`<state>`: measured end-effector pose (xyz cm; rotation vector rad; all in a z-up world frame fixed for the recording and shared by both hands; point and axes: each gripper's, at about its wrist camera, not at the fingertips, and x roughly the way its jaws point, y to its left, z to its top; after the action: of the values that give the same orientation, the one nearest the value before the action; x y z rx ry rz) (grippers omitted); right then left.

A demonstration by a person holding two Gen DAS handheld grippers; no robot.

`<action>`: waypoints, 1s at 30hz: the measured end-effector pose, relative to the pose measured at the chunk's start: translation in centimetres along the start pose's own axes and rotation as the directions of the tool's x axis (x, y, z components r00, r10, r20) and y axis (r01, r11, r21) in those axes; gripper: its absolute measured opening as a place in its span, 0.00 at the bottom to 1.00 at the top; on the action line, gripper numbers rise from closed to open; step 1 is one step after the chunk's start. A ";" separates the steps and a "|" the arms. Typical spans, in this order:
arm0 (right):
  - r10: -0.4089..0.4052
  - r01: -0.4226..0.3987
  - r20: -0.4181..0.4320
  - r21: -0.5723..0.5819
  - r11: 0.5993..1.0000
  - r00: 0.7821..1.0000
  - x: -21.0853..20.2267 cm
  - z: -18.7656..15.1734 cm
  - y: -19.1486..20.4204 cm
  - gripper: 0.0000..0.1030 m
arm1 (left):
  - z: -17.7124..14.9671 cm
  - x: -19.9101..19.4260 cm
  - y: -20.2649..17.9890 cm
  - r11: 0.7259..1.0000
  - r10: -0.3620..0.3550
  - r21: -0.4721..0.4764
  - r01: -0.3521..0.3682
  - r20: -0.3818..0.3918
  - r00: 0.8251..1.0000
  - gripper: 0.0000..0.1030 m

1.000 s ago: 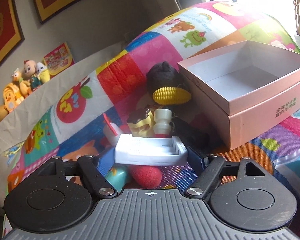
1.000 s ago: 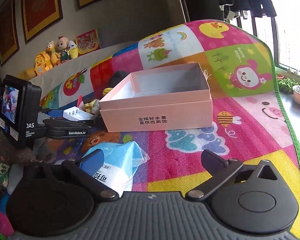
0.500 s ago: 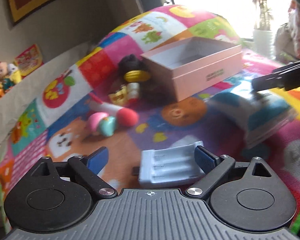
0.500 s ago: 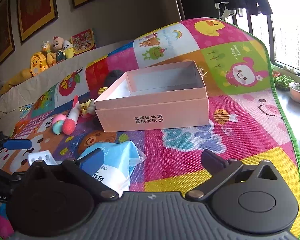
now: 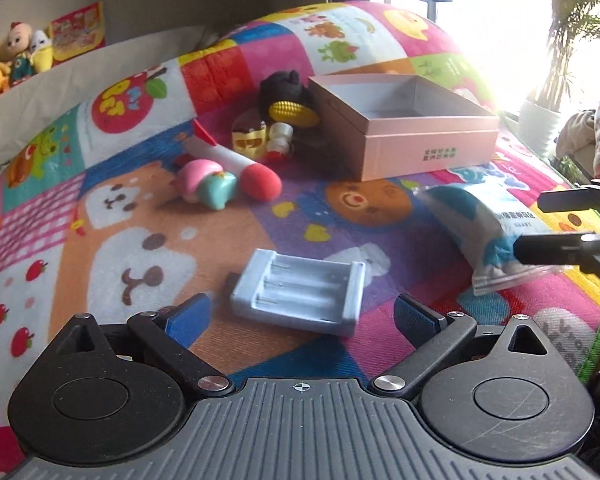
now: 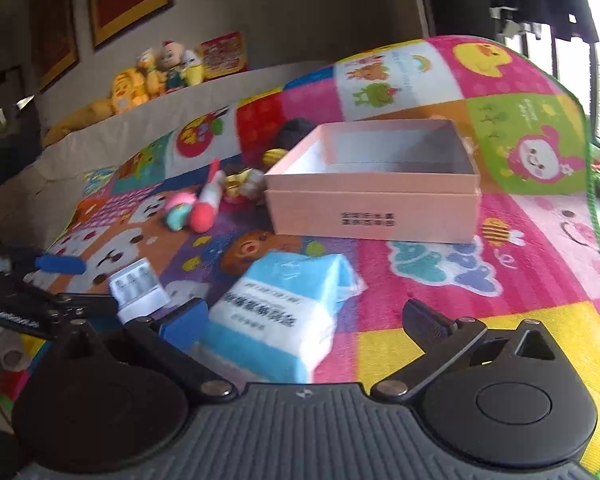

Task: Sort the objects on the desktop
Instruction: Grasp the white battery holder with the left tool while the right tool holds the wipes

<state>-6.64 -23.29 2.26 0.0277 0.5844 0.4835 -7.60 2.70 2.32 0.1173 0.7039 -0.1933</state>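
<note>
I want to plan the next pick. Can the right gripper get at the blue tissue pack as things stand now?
Probably yes. The right gripper stands open, the blue tissue pack lies just ahead of its fingers on the mat, with nothing between.

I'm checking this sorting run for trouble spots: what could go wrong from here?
1. The right gripper reaches toward the soft tissue pack; its loose wrapper could slip or crumple.
2. The battery charger lies free between the left gripper's open fingers, near the mat's front; a careless pullback might knock it.

I see a pale grey battery charger (image 5: 300, 296) on my bright cartoon-patchwork mat (image 5: 140, 248), a pink box (image 5: 412, 136), a blue-and-white packet (image 6: 284, 308).
</note>
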 end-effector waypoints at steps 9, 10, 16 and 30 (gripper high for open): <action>-0.339 0.335 0.006 -0.162 0.928 0.941 0.6 -0.2 0.0 1.00 | 0.6 2.0 -1.5 0.994 0.062 -0.081 -0.069 -0.084 0.995 1.00; -0.355 0.353 0.009 -0.148 0.924 0.935 0.3 -0.4 -0.7 1.00 | 0.8 2.5 -1.6 0.994 0.035 -0.100 -0.045 -0.095 0.995 1.00; -0.317 0.318 -0.044 0.002 0.948 0.947 -0.6 -2.1 -3.9 1.00 | 2.1 4.2 -5.6 0.980 -0.167 0.117 0.162 0.032 0.985 1.00; -0.274 0.278 -0.079 0.055 0.959 0.959 -0.3 -2.9 -4.3 1.00 | 5.2 8.2 -4.9 0.993 0.010 -0.114 -0.012 -0.016 1.000 0.97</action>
<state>-6.55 -27.58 -0.73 -0.0091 0.6618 0.1937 0.75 -4.08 0.74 0.0129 0.7279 -0.1415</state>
